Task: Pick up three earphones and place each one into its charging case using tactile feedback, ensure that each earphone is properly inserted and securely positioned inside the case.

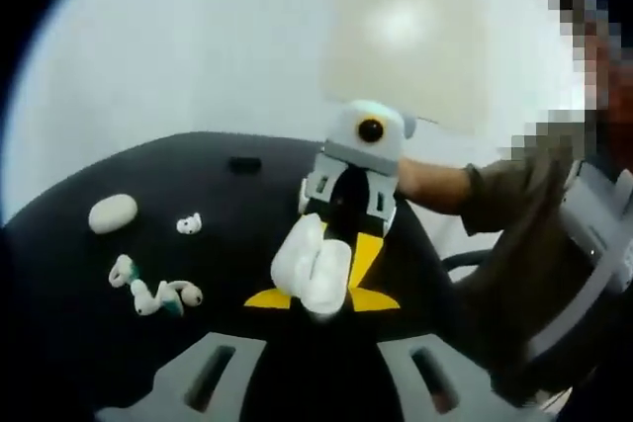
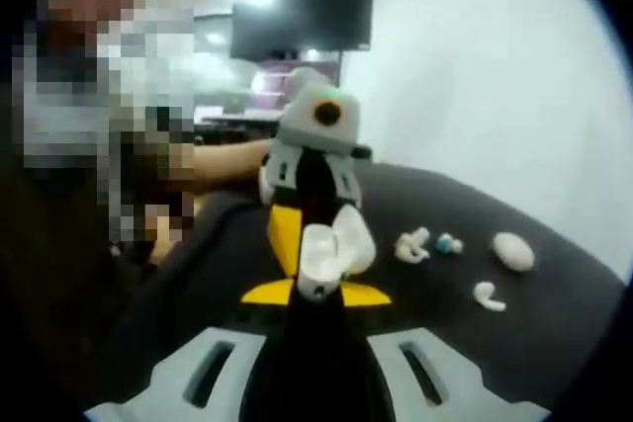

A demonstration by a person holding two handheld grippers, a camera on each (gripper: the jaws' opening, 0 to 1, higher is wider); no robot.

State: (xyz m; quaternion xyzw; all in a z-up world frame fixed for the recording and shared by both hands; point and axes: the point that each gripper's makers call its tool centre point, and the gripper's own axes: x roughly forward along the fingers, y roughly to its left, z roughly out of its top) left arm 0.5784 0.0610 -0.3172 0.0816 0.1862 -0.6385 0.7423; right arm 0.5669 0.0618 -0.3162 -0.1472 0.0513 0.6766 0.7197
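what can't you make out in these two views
- Left gripper view: which jaws grip the open charging case; the case itself covers the contact.
- Right gripper view: whether an earphone sits inside it; blurred.
- Left gripper view: the loose earphones on the black table; too small to count.
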